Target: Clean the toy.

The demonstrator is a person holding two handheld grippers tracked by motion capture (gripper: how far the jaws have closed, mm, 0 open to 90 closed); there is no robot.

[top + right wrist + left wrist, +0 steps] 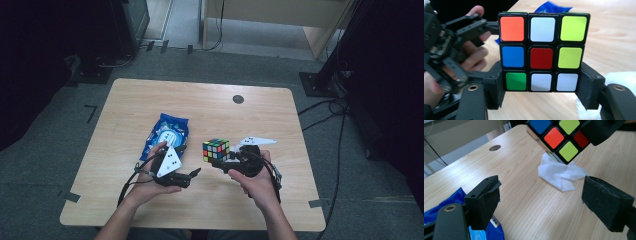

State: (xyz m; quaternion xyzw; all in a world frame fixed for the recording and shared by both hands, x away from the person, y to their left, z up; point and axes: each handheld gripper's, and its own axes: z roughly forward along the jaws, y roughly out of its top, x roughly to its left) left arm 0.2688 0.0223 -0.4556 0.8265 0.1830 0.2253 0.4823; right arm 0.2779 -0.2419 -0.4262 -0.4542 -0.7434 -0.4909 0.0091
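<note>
A scrambled Rubik's cube (216,149) hangs just above the wooden table (150,95), right of centre. My right gripper (225,159) is shut on it, the pads pressing its lower row from both sides (540,85). The cube (541,51) faces that camera with a red centre square. My left gripper (194,173) sits to the cube's left, low over the table, open with nothing between its jaws (541,195). Beyond them a crumpled white wipe (560,173) lies on the table under the cube (559,137). A blue wipe packet (167,132) lies by the left hand.
A dark round grommet (238,99) sits in the table's far side. Black stands and cables (325,80) crowd the floor to the right, and a dark stand base (95,72) is at the far left. Bare wood stretches along the table's far half.
</note>
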